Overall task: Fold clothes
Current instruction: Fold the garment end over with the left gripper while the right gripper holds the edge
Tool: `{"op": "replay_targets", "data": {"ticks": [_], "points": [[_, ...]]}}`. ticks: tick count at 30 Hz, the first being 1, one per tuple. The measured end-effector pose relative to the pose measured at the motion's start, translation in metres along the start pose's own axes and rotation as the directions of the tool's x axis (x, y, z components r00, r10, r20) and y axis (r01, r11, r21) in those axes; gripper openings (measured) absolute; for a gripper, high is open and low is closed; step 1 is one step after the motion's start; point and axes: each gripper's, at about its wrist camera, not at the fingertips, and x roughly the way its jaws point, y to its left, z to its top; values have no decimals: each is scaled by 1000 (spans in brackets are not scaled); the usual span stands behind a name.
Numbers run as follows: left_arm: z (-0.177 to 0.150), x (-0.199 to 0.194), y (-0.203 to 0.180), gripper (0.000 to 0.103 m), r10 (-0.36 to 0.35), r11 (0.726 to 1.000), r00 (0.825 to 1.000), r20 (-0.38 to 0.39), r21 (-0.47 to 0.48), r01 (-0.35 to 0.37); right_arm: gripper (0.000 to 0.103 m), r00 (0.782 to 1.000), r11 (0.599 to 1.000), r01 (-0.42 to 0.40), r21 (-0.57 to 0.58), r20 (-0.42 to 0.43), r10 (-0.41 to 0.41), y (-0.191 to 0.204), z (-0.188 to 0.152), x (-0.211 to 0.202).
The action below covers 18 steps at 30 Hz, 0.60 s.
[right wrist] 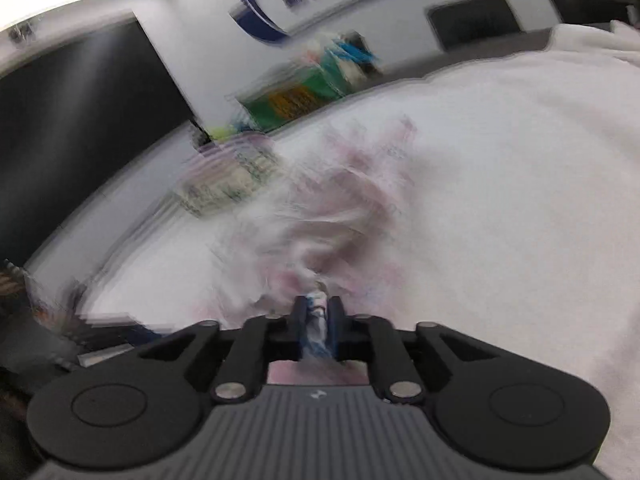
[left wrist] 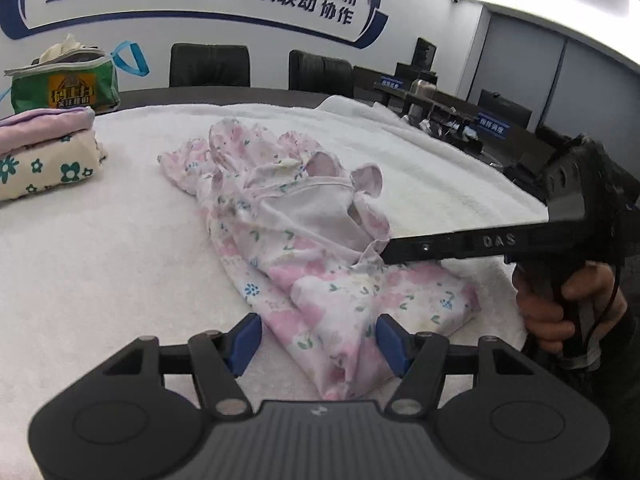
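Garment (left wrist: 304,240) lies crumpled ahead of our spread left gripper (left wrist: 318,344), while our right gripper (right wrist: 318,312) pinches its edge to pull it flat.

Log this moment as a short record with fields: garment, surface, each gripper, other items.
garment: pink floral garment, crumpled, unfolded
surface: white towel over the table
left gripper: open, the garment's near end lying between its blue pads, not pinched
right gripper: nearly closed, pinching a bit of the garment's fabric
other items: folded clothes stacked at far left, green bag behind them
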Motion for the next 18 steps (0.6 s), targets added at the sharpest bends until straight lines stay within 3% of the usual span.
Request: {"op": "replay_targets", "data": {"ticks": [4, 7, 10, 13, 14, 16, 18], "points": [[-8, -25, 7, 62, -71, 997, 996, 46, 34, 70, 48, 993, 985, 75, -158, 107, -58, 22, -3, -37], [-17, -35, 3, 62, -138, 988, 988, 74, 75, 133, 48, 990, 955, 43, -294, 142, -1, 29, -15, -64], [-25, -33, -11, 62, -130, 977, 988, 80, 179, 114, 48, 983, 901, -22, -434, 154, 98, 31, -36, -75], [-30, -23, -21, 61, -85, 963, 996, 36, 260, 73, 47, 994, 860, -6, -510, 94, 63, 34, -52, -68], [-31, -21, -22, 58, -70, 961, 997, 19, 269, 62, 47, 996, 856, -4, -517, 73, 48, 33, -54, -65], [-31, -17, -19, 35, -71, 961, 997, 1, 268, 69, 47, 997, 845, -21, -534, 53, 59, 34, -58, -62], [-29, -14, -13, 20, -80, 964, 997, -11, 253, 81, 36, 995, 830, -36, -556, 58, 82, 37, -60, -60]]}}
